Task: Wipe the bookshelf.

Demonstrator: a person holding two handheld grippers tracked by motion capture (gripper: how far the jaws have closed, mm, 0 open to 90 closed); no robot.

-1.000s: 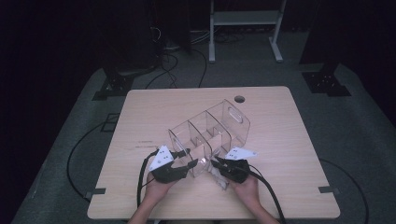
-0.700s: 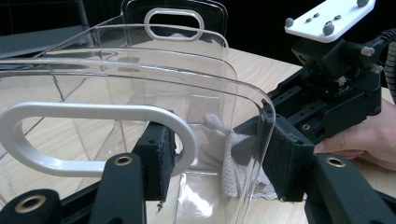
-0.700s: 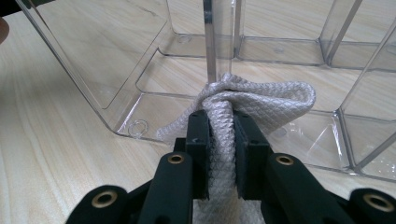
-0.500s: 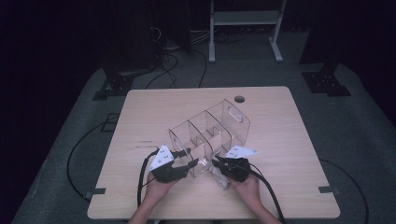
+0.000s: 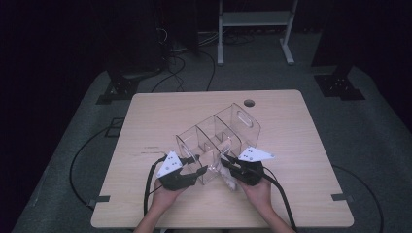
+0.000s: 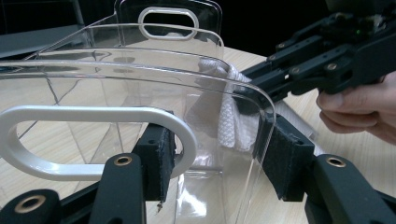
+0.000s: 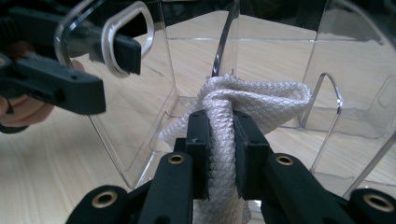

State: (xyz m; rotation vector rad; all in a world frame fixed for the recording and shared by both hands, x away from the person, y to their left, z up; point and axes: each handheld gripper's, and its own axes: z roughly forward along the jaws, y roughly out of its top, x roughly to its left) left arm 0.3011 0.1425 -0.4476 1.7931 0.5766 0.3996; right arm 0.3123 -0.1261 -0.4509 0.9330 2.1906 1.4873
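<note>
1. The clear plastic organizer (image 5: 218, 141) lies near the middle of the wooden surface (image 5: 145, 116), running from about 7 o'clock up to 1 o'clock, its handled end wall nearest the person. That puts the near compartment within reach of both hands.
2. The left gripper (image 6: 219, 163) has its fingers (image 6: 159, 156) on either side of the near end wall, beside the white-rimmed handle slot (image 6: 93, 142). They look clenched on the wall, probably to steady the light bin.
3. The right gripper (image 7: 218, 140) has its fingers (image 7: 198, 144) clenched on a folded white cloth (image 7: 252, 102), pinched at the fold so it stays bunched.
4. The cloth sits at the organizer's open side, at about 5 o'clock from the bin's centre in the high view, partly inside the near compartment. It seems to be on its way in.
</note>
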